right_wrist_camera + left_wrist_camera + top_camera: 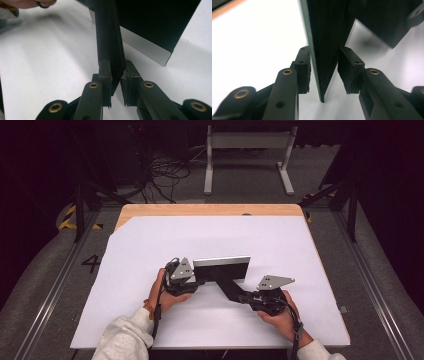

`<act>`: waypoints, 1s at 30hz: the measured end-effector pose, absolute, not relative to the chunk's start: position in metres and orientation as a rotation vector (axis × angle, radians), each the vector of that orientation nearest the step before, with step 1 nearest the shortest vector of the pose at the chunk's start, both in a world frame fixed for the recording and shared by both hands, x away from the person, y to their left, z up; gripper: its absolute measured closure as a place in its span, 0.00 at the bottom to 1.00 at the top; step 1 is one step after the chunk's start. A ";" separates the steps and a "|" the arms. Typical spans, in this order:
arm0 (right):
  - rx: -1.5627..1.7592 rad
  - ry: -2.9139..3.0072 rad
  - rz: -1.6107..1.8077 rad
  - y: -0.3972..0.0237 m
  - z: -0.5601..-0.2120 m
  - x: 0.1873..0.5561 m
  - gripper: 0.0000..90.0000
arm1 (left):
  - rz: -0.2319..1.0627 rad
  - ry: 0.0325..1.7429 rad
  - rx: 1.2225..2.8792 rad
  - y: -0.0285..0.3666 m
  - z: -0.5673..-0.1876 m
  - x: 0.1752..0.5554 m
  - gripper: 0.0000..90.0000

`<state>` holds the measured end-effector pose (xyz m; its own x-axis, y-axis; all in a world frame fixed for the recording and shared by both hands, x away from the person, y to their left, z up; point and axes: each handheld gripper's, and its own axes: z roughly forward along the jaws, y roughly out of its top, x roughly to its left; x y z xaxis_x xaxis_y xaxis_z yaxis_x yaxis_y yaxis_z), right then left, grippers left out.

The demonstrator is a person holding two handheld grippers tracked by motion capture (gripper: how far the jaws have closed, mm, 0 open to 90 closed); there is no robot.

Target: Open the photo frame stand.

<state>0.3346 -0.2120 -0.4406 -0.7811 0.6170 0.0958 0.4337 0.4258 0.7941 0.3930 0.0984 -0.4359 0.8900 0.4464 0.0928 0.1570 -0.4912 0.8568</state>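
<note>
A flat dark panel with a silver face [221, 266] stands on edge at the middle of the white sheet. A black prop leg [230, 287] runs from its back toward the near right. My left gripper [192, 281] is at the panel's left end. In the left gripper view the dark panel [327, 37] sits between both pads [303, 67], which press its two faces. My right gripper [245, 297] is at the leg's free end. In the right gripper view its pads [105, 75] clamp the black leg [108, 37], with the panel's silver edge [145, 47] behind.
A white sheet [150, 320] covers most of the wooden table [200, 210]. Beyond the far edge, loose cables [165, 170] and a white metal stand [247, 150] are on the grey floor. Metal rails run along both sides of the table.
</note>
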 end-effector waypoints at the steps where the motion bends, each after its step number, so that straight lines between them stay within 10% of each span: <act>1: 0.922 2.468 1.278 -0.212 -0.440 0.334 0.88 | 0.380 0.424 2.048 0.102 -0.431 0.391 0.75; 30: 0.842 2.495 1.219 -0.207 -0.440 0.326 0.89 | 0.371 0.428 2.184 0.086 -0.456 0.394 0.73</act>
<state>0.3262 -0.2065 -0.4400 -0.8054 0.5916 0.0362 0.3923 0.4863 0.7808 0.3939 0.0864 -0.4558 0.8971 0.4271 0.1129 0.1727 -0.5743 0.8002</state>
